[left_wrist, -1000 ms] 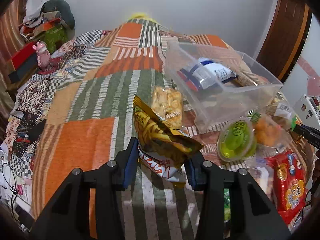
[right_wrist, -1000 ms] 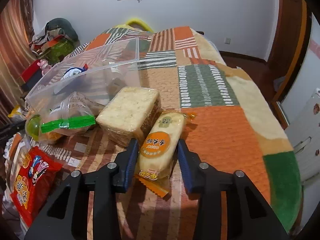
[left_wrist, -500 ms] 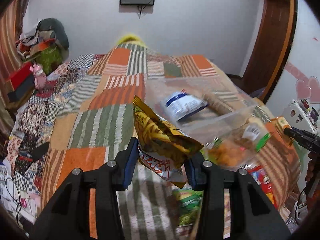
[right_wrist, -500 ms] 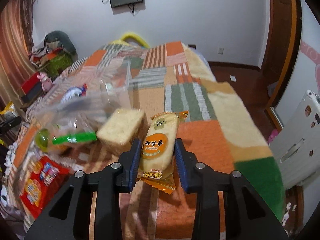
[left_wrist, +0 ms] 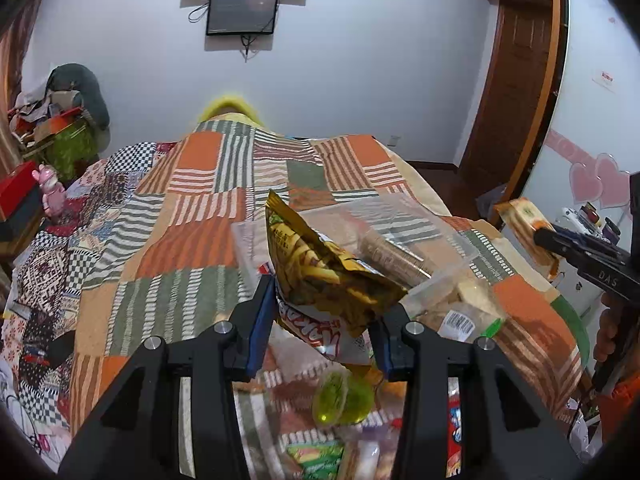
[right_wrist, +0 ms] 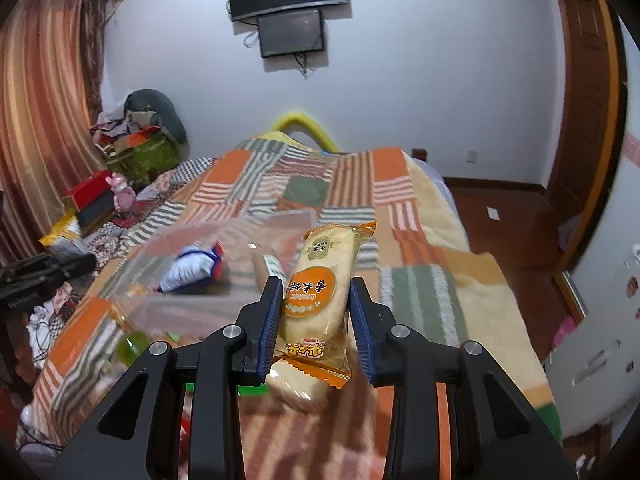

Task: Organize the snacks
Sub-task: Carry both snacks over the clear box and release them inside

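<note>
My left gripper (left_wrist: pixel 322 314) is shut on a yellow chip bag (left_wrist: pixel 320 276) and holds it above the bed, in front of the clear plastic bin (left_wrist: pixel 448 270). My right gripper (right_wrist: pixel 316 312) is shut on an orange rice cracker pack (right_wrist: pixel 320 292), held in the air above the bin (right_wrist: pixel 192 276). The bin holds a blue-and-white packet (right_wrist: pixel 192 268) and a biscuit roll (left_wrist: pixel 394 260). The right gripper with its pack (left_wrist: pixel 524 228) shows at the right edge of the left wrist view.
Loose snacks lie on the patchwork blanket (left_wrist: pixel 192 240) below my left gripper: a green jelly cup (left_wrist: pixel 340 398), a bagged cake (left_wrist: pixel 464 308), a green packet (left_wrist: pixel 316 460), a red packet (left_wrist: pixel 454 428). Clutter (right_wrist: pixel 132 144) lies to the left of the bed.
Both grippers have lifted their snacks off the blanket and risen. The views have tilted up, and the bin now lies lower and closer under the held packs.
</note>
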`<state>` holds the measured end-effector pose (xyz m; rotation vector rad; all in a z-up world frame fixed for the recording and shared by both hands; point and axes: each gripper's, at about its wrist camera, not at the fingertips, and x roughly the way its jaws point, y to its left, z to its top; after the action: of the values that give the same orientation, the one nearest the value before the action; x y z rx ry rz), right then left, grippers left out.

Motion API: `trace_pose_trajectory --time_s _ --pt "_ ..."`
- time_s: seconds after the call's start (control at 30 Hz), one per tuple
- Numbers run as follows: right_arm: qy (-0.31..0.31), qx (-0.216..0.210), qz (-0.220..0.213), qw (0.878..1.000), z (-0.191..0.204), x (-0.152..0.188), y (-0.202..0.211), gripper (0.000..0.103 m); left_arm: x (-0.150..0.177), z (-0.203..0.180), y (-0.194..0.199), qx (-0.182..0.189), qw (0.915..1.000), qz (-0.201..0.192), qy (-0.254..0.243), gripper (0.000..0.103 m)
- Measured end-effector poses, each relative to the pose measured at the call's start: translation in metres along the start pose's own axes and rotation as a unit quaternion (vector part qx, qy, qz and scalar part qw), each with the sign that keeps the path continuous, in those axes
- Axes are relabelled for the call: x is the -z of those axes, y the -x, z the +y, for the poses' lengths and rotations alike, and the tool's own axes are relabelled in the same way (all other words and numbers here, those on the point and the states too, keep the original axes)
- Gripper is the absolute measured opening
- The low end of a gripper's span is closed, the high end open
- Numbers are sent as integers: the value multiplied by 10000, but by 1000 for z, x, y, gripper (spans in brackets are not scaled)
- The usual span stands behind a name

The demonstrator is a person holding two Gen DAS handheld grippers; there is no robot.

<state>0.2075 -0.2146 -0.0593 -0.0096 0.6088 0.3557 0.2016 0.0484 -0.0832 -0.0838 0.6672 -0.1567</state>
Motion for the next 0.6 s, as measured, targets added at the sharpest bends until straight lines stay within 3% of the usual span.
trace_pose_trajectory --time_s 0.3,0.6 --pt "254 -306 5 9992 31 -19 -39 31 -11 -6 -32 98 9998 161 -2 43" --pt "405 -526 318 9973 52 -22 -85 31 -13 -9 -70 29 9994 343 -44 43"
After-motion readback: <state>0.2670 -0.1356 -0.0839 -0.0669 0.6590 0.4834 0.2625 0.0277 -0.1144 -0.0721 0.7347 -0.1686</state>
